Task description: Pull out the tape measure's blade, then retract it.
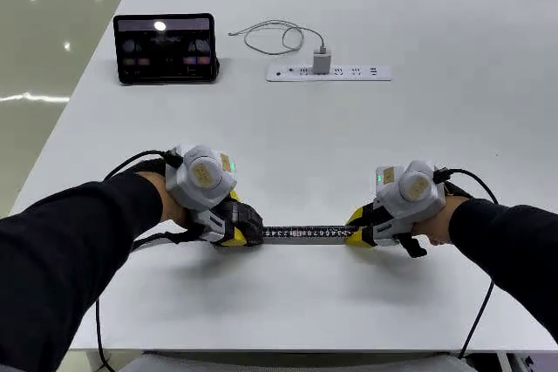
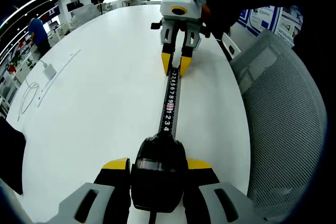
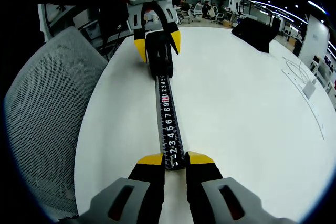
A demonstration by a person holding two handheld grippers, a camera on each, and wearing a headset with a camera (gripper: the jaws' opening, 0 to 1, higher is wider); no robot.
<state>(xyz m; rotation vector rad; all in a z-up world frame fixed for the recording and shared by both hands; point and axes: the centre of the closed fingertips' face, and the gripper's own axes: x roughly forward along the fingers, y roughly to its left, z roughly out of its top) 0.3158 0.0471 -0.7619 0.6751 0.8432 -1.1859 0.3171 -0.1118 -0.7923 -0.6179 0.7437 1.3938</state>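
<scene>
Two grippers sit low at the near edge of the white bench [image 1: 349,145], with my black sleeves [image 1: 61,241] coming in from either side. A grey mesh chair back [image 2: 283,129] sits just off that edge in both gripper views.

Left gripper [image 2: 157,164]: jaws clamped on the black tape measure case [image 2: 157,179], one yellow tip on each flank. The case rests on the bench.

Right gripper [image 3: 176,159]: jaws pinching the free end of the pale graduated blade [image 3: 167,114], yellow tips tight against its two edges.

The blade is extended and runs straight between the two grippers. It lies flat on the bench with its numerals up, low numbers at the right gripper's end and a red mark partway along. The grippers face each other along that line, apart by the exposed length of blade.

Further out, mid-bench is bare white surface. Toward the far side:
- a white power strip [image 1: 329,71] with a white charger block [image 1: 322,60] plugged in
- a thin white cable [image 1: 275,37] looping away from the charger
- left of the strip, a black tablet [image 1: 166,48] propped up with its screen lit
</scene>
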